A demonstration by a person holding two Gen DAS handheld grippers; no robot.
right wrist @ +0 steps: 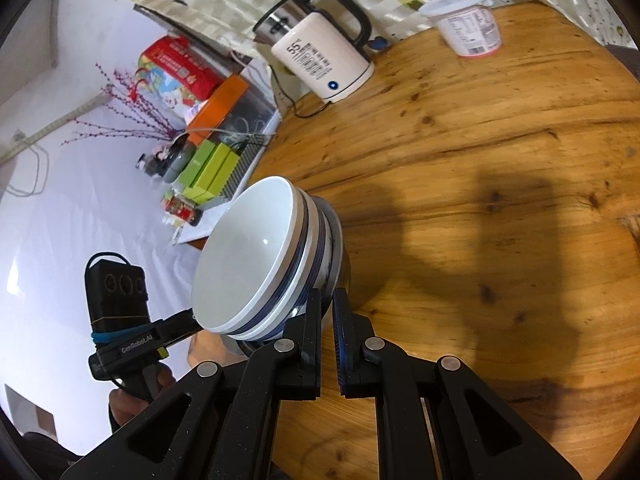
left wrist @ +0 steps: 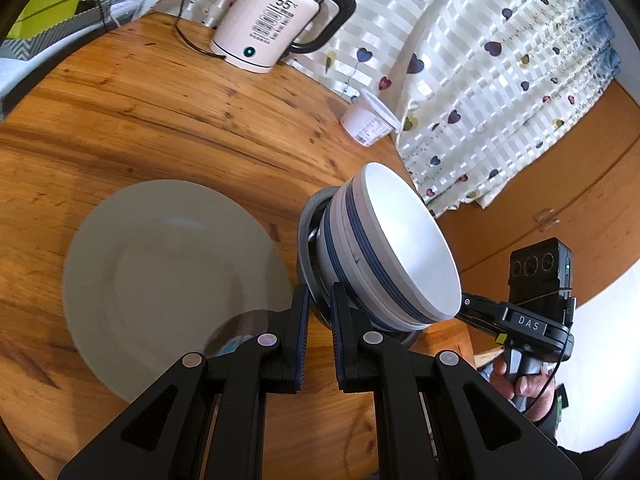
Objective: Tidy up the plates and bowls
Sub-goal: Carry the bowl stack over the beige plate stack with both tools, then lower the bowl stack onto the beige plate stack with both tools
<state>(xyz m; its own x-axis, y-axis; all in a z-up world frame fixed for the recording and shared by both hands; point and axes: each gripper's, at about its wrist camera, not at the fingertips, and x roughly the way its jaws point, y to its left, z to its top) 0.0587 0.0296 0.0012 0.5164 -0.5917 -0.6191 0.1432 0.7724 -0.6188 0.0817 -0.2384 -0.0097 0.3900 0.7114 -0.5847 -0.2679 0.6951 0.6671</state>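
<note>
White bowls (left wrist: pixel 404 240) on small plate (left wrist: pixel 310 256), lifted off bench (left wrist: pixel 160 120). Both jaws pinch plate rim. Step: carrying. Next: set down level on big plate (left wrist: pixel 168 280).

Two plates (left wrist: pixel 172 280), two stacked bowls (left wrist: pixel 404 252), one kettle (left wrist: pixel 268 20) and one lidded tub (left wrist: pixel 370 122) are on the table (left wrist: pixel 160 120).

Both grippers were built as black linkage arms with round silver pivot pins and blue ribbed pads on the jaws. The right gripper (left wrist: pixel 472 312) was marked "DAS", with a black three-lens camera block. The left gripper (right wrist: pixel 188 322) was marked "GenRobot.AI", blue-banded.
</note>
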